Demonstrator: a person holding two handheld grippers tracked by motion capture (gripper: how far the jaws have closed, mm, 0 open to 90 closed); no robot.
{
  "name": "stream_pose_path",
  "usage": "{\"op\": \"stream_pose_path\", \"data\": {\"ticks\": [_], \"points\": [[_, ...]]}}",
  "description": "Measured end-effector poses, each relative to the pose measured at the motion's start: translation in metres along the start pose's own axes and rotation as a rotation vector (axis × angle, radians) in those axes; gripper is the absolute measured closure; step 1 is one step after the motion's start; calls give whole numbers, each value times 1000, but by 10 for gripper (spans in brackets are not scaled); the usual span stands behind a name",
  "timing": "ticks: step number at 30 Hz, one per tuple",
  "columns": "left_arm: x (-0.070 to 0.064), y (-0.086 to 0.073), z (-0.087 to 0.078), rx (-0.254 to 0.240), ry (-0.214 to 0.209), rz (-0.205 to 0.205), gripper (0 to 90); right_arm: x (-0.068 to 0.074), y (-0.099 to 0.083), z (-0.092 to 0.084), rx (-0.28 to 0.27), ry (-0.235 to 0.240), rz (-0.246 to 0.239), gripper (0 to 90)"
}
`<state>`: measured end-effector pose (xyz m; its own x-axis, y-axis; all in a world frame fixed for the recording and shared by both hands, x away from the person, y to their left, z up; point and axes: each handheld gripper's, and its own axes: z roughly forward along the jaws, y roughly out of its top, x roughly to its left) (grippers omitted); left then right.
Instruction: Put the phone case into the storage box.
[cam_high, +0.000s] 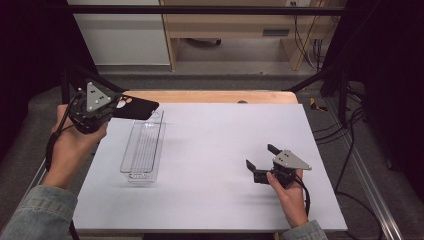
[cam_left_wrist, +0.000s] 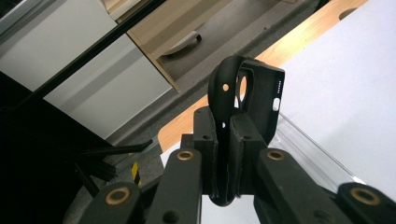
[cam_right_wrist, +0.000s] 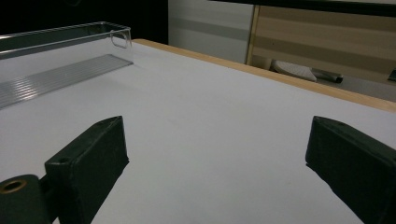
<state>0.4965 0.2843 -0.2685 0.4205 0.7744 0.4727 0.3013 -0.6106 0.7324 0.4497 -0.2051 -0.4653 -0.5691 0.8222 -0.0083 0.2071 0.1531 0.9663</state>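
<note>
My left gripper (cam_high: 116, 107) is held above the table's far left corner, shut on a black phone case (cam_high: 137, 107). The case sticks out to the right, over the far end of a clear plastic tray (cam_high: 144, 148). In the left gripper view the jaws pinch the edge of the phone case (cam_left_wrist: 259, 95), whose camera hole faces up, with the tray's clear rim (cam_left_wrist: 308, 149) below it. My right gripper (cam_high: 260, 157) rests low at the table's right, open, with nothing between its fingertips (cam_right_wrist: 93, 154). The tray (cam_right_wrist: 56, 51) lies far off to its left.
The white table top (cam_high: 215, 150) has a wooden strip (cam_high: 210, 96) along its far edge. Black frame bars (cam_high: 320, 75) stand at both far corners. A wooden desk (cam_high: 225, 25) and cables (cam_high: 350, 130) are on the floor beyond.
</note>
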Motion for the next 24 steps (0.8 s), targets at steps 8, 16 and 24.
{"op": "stream_pose_path", "data": {"ticks": [8, 16, 24], "points": [[-2, 3, 1, 15, 2, 37, 828, -1, -1, -2, -3, 0, -3, 58], [-3, 5, 1, 34, 6, 76, 828, -1, -1, -2, -5, 1, -7, 58], [-2, 5, 2, 52, 14, 104, 828, -1, -1, -2, -6, 0, -9, 59]]}}
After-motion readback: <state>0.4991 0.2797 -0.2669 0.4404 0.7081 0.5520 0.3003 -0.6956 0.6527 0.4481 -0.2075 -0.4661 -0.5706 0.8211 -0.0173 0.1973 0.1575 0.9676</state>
